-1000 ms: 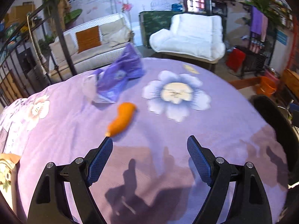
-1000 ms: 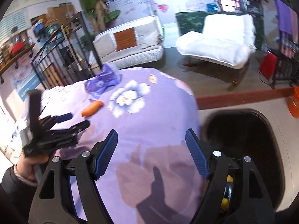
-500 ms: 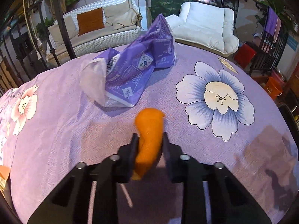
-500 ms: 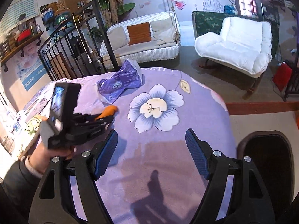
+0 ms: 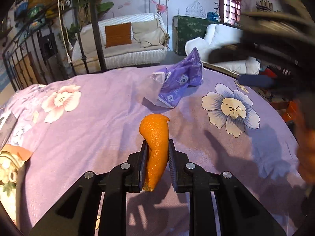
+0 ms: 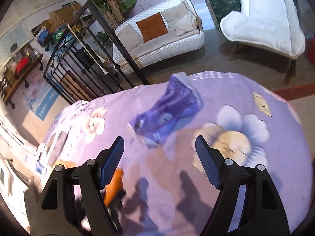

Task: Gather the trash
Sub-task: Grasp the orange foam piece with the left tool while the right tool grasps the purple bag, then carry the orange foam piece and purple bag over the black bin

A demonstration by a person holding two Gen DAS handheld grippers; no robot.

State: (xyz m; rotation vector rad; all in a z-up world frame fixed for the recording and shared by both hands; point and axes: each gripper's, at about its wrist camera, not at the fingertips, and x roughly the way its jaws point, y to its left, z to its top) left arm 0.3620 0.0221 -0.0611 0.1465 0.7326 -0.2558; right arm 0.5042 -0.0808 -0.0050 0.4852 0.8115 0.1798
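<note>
On lilac flower-printed tablecloth point(image 5: 94, 137): left gripper point(image 5: 157, 162) clenched on curled orange citrus peel point(image 5: 156, 147), peel upright between pads, top curling clear of cloth; crumpled purple plastic wrapper point(image 5: 177, 84) lying further back, apart from peel; right gripper point(image 6: 159, 157) released, fingers spread wide above cloth, wrapper point(image 6: 167, 110) ahead between fingertips, no contact; peel point(image 6: 114, 186) partly visible behind its left finger, view blurred.

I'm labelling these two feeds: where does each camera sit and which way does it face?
Left wrist: on the left gripper, facing along its fingers clamping the orange peel strip, over the purple floral tablecloth.
Right wrist: on the open right gripper, facing the crumpled purple plastic wrapper.
Shared: wrapper, tablecloth, peel.
</note>
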